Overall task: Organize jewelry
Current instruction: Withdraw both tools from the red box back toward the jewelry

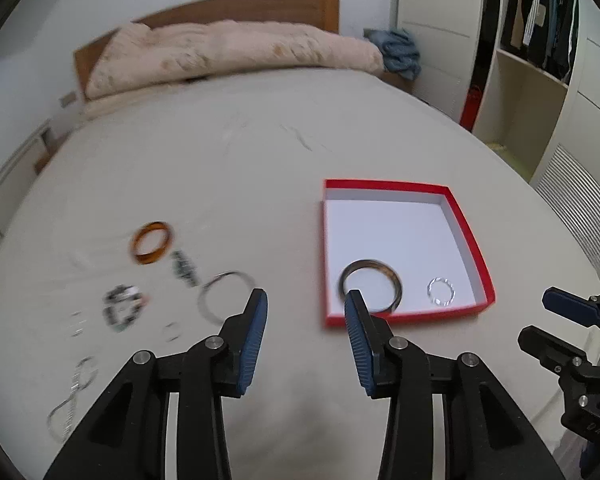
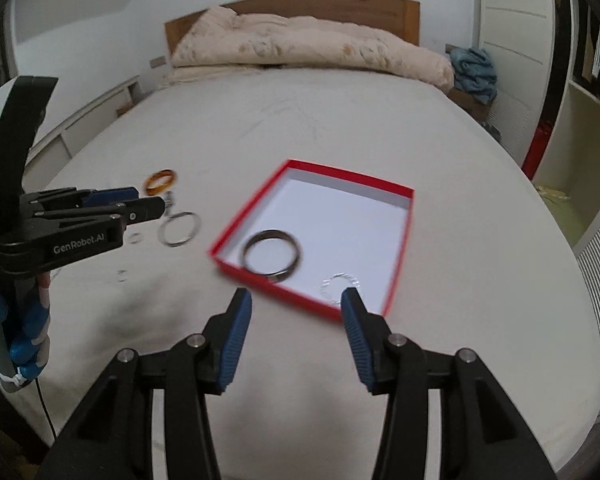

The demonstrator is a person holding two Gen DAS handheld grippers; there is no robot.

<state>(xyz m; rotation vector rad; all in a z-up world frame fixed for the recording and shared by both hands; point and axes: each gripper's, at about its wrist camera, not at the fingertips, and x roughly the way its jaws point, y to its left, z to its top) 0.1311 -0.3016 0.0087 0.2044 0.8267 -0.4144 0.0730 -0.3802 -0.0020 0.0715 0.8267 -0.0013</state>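
Note:
A shallow red box (image 1: 466, 224) (image 2: 256, 208) with a white floor lies on the bed. Inside it rest a dark bangle (image 1: 392, 276) (image 2: 271, 255) and a small silver ring (image 1: 441, 291) (image 2: 339, 283). Left of the box, loose on the sheet, lie an amber bangle (image 1: 152, 243) (image 2: 162, 181), a large silver ring (image 1: 220, 298) (image 2: 180, 229), a dark beaded bracelet (image 1: 121, 308), a silver chain (image 1: 70, 404) and small rings. My left gripper (image 1: 306, 306) (image 2: 140, 200) hangs open and empty above the sheet, near the box's front left corner. My right gripper (image 2: 296, 300) (image 1: 540, 320) is open and empty above the box's near edge.
A beige sheet (image 1: 228, 168) covers the bed, with a rolled pink blanket (image 1: 228, 52) and a wooden headboard (image 1: 260, 6) at the far end. A wardrobe with shelves and hanging clothes (image 1: 540, 40) stands on the right. A hand in a blue patterned glove (image 2: 28, 340) holds the left gripper.

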